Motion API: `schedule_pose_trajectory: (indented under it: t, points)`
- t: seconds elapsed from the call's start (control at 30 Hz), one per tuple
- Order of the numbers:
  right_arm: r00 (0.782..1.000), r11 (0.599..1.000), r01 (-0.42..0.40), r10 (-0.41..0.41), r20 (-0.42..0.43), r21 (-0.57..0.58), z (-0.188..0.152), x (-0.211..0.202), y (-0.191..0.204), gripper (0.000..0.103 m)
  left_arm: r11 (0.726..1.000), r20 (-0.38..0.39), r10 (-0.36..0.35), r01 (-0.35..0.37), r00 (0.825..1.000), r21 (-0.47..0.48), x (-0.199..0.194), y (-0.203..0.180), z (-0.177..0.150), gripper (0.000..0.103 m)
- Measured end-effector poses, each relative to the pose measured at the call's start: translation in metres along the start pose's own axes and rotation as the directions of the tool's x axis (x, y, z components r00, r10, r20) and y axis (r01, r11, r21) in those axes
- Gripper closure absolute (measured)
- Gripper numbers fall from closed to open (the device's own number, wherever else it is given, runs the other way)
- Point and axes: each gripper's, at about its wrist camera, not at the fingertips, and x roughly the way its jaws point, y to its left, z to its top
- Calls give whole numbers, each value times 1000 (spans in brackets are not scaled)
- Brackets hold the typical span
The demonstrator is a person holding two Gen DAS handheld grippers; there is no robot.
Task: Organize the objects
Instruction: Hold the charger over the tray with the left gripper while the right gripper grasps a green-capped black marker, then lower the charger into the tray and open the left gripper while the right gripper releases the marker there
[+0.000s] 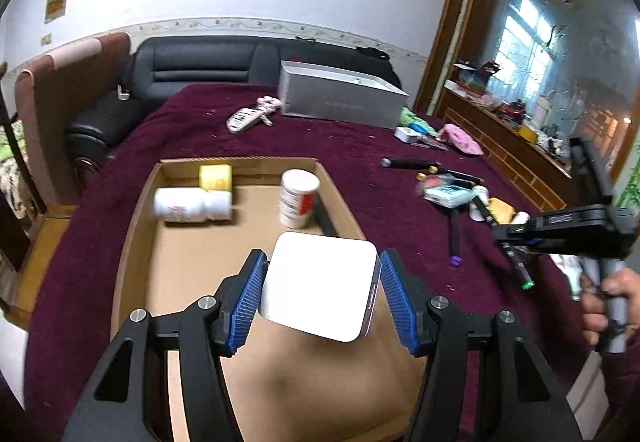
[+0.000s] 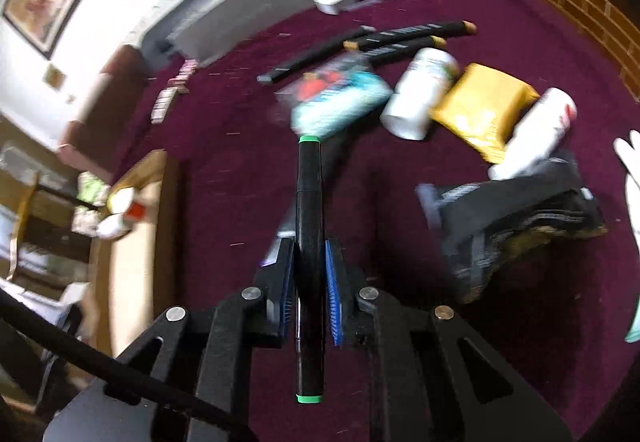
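My left gripper (image 1: 323, 274) holds a white square box (image 1: 320, 286) between its blue pads (image 1: 250, 296), just above the shallow cardboard tray (image 1: 132, 242). The tray holds a lying white bottle (image 1: 192, 204), a yellow box (image 1: 215, 177) and an upright white bottle (image 1: 298, 198). My right gripper (image 2: 309, 262) is shut on a black marker with green ends (image 2: 309, 226), held above the maroon cloth (image 2: 240, 146). The right gripper with the marker also shows at the right edge of the left wrist view (image 1: 520, 274).
Loose on the cloth lie black markers (image 2: 400, 34), a teal packet (image 2: 340, 98), white bottles (image 2: 420, 94), a yellow packet (image 2: 480, 106) and dark folded cloth (image 2: 512, 218). A grey box (image 1: 340, 98), a remote (image 1: 244, 118) and pink items (image 1: 460, 138) sit at the back. A sofa stands behind.
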Motion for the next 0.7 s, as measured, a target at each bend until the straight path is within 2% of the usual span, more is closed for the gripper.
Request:
schedule_pose_trajectory:
  t: [0.17, 0.3, 0.5, 0.67, 0.7]
  points:
    - [990, 989, -131, 128, -50, -65, 0, 8, 53, 90, 997, -34, 70, -70, 997, 18, 10, 16, 11, 51]
    - [967, 966, -231, 215, -139, -116, -6, 31, 105, 90, 995, -83, 101, -98, 991, 28, 28, 31, 14, 51]
    - [949, 945, -259, 210, -234, -200, -18, 77, 163, 90, 991, -152, 136, -133, 979, 30, 48, 58, 17, 51]
    - [933, 945, -265, 201, -298, -193, -16, 113, 182, 90, 995, -211, 97, -100, 973, -5, 61, 73, 17, 51]
    - [931, 947, -261, 194, -308, -190, -16, 119, 184, 90, 993, -221, 116, -118, 969, 0, 63, 74, 17, 51]
